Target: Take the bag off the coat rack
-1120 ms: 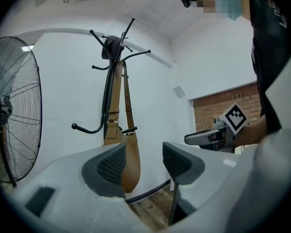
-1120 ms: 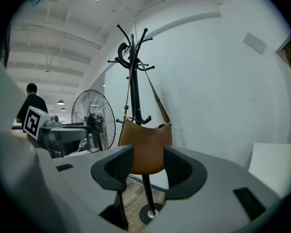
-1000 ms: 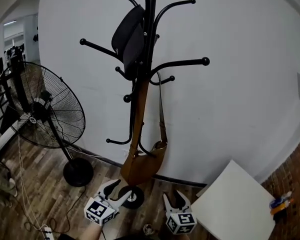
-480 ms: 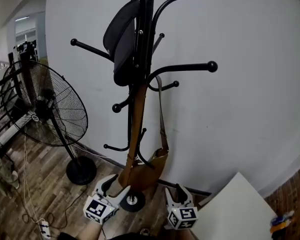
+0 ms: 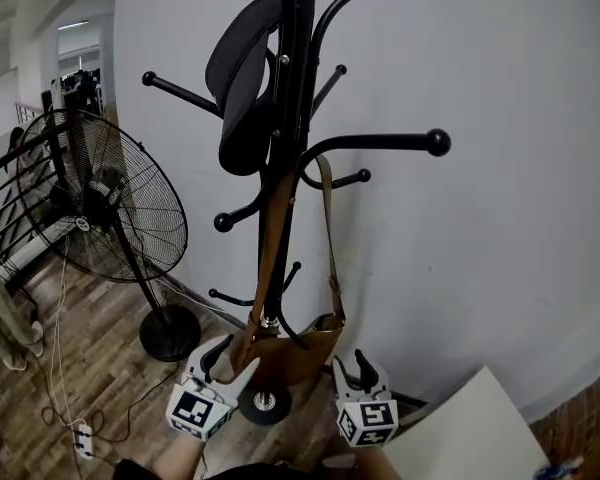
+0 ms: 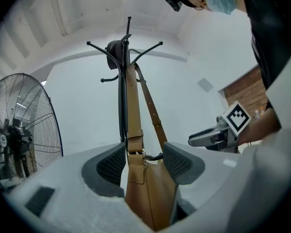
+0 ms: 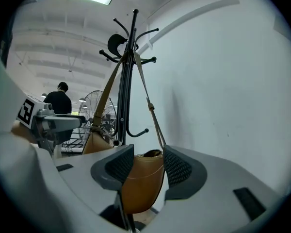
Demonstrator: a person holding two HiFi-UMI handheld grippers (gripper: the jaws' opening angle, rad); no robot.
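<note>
A brown shoulder bag (image 5: 292,353) hangs by its long strap (image 5: 327,238) from a hook of the black coat rack (image 5: 292,148), low beside the pole. My left gripper (image 5: 235,353) is open at the bag's lower left corner. In the left gripper view the bag (image 6: 148,193) shows between the spread pads, with a gap on the left. My right gripper (image 5: 352,366) is open just right of the bag. In the right gripper view the bag's end (image 7: 140,183) sits between the parted pads, and neither gripper is closed on it.
A black cap (image 5: 242,78) hangs high on the rack. A standing fan (image 5: 105,208) is on the left, with a power strip (image 5: 80,433) on the wooden floor. A white tabletop (image 5: 470,433) is at lower right. The white wall is close behind the rack.
The head view has drawn closer to the rack. Both grippers have moved forward and up, and now flank the bottom of the bag. The bag still hangs on its hook.
</note>
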